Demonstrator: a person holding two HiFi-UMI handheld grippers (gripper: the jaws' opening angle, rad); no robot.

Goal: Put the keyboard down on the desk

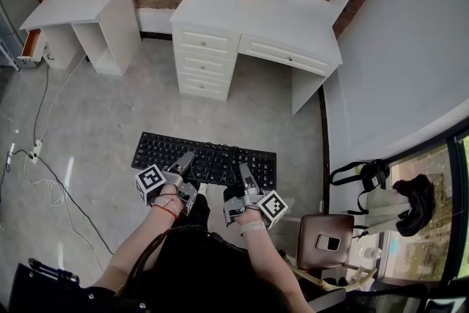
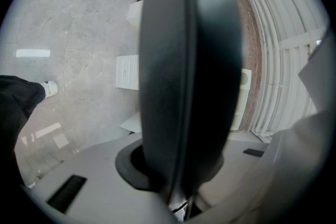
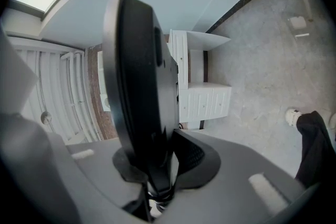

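A black keyboard (image 1: 207, 157) hangs level above the grey floor, held by its near edge. My left gripper (image 1: 187, 166) is shut on its left part and my right gripper (image 1: 243, 176) on its right part. Seen edge-on, the keyboard (image 2: 186, 76) fills the middle of the left gripper view, clamped between the grey jaws. The right gripper view shows the keyboard (image 3: 136, 86) edge-on too, pinched at its base. The white desk (image 1: 256, 22) with drawers and a hutch stands ahead against the brick wall, a stretch of floor away from the keyboard.
A second white desk (image 1: 80, 7) stands at the far left with an open drawer. Cables and a power strip (image 1: 33, 152) lie on the floor at left. A brown chair (image 1: 326, 240) and a black bag (image 1: 370, 176) sit at the right by the wall.
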